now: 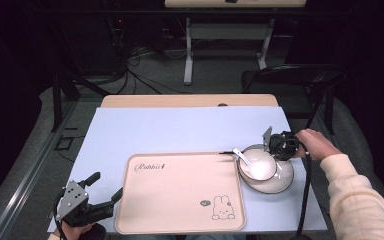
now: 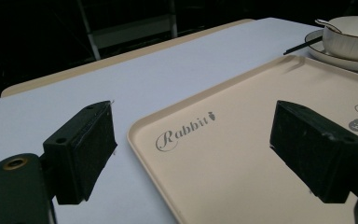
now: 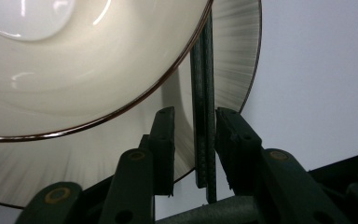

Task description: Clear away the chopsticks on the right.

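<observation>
Tray (image 2: 242, 154) reads "Rabbit", prob.

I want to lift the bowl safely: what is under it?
The bowl sits on a white saucer, with dark chopsticks lying across the saucer between the right gripper's jaws. The saucer's middle, beneath the bowl, is covered.

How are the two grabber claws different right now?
The left gripper has its jaws spread wide with nothing between them. The right gripper has its jaws narrow, with dark chopsticks between them. The left gripper sits by the tray's near left corner, while the right gripper is at the edge of the plate under the bowl. Both have two black jaws.
</observation>
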{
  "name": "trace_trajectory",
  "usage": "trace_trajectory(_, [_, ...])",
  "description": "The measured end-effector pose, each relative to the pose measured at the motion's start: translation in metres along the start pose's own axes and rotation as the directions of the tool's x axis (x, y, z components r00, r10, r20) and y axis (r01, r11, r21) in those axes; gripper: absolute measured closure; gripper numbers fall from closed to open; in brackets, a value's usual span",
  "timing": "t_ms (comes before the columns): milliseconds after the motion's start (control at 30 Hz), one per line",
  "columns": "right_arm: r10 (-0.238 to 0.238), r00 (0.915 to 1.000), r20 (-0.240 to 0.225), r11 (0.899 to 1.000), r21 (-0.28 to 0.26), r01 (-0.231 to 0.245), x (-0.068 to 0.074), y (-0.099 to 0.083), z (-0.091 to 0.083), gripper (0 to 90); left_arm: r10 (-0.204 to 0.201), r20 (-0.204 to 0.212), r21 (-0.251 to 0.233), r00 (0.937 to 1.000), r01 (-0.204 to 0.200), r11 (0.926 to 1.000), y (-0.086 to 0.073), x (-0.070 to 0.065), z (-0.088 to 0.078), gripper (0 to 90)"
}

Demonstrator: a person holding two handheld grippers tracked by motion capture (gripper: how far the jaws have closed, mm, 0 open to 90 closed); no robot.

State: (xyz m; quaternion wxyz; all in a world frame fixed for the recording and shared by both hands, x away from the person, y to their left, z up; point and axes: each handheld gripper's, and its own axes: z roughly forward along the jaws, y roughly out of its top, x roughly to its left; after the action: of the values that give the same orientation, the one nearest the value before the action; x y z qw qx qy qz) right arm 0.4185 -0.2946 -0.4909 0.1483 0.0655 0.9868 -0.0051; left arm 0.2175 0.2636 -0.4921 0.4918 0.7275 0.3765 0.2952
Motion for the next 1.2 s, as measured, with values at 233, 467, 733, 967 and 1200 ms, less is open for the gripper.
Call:
trace_trajectory(233, [0.0, 1.0, -0.007, 0.999, 0.032, 0.0, -0.001, -0.001, 0.007, 76.6, 0.001, -0.002, 0.002, 1.0, -0.001, 1.0, 0.0, 0.0, 0.0, 14.2])
trace_trajectory(467, [0.014, 0.9998, -0.016, 1.0, 0.024, -0.014, -0.003, -0.004, 0.011, 77.4, 0.001, -0.004, 0.003, 1.0, -0.001, 1.0, 0.0, 0.0, 0.0, 14.4])
trace_trajectory(733, [-0.012, 0.9994, -0.032, 1.0, 0.003, 0.013, -0.005, -0.005, 0.014, 84.6, -0.001, -0.006, 0.003, 1.0, 0.001, 1.0, 0.0, 0.0, 0.0, 14.6])
trace_trajectory(967, [-0.028, 0.9993, -0.026, 1.0, -0.009, 0.028, -0.007, -0.007, 0.009, 85.0, 0.0, -0.005, 0.004, 1.0, 0.0, 1.0, 0.0, 0.0, 0.001, 14.6])
trace_trajectory(1200, [0.043, 0.999, -0.016, 0.999, -0.019, -0.043, -0.006, -0.011, 0.0, 85.0, 0.0, -0.006, 0.005, 1.0, 0.0, 1.0, 0.0, -0.001, 0.001, 14.6])
